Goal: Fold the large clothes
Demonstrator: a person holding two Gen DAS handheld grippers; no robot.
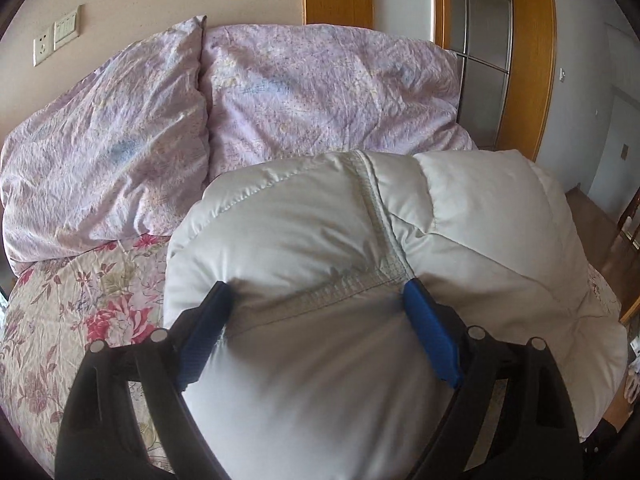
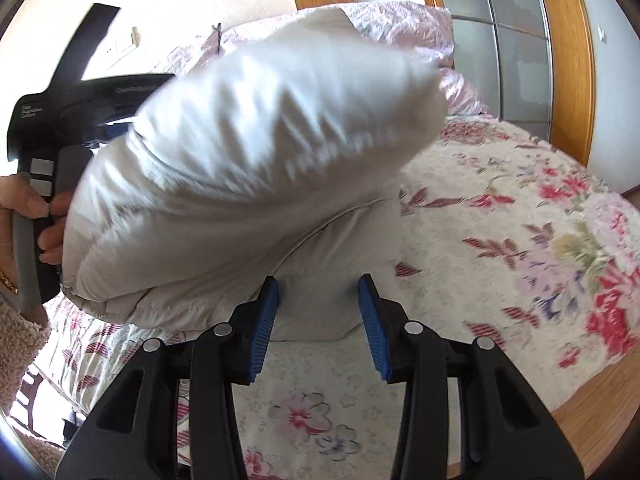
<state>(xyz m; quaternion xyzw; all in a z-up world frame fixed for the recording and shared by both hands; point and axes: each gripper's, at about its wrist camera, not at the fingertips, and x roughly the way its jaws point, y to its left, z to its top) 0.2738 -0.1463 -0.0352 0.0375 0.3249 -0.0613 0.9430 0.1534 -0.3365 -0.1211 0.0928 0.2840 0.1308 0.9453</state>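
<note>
So that the fold carries over, the left gripper (image 1: 316, 304) pinches the jacket (image 1: 360, 240) mid-frame; the right gripper (image 2: 318, 312) stands spread, holding nothing

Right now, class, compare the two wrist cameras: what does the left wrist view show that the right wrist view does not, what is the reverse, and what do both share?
Only the left wrist view: the left gripper with its wide blue pads pressed on a puffy white quilted jacket, two crumpled lilac pillows, a wall socket.

Only the right wrist view: the right gripper, pads either side of the jacket's flat lower layer, a person's hand on the other tool's handle.

Both: jacket, pink floral bedspread, wooden door frame.
</note>
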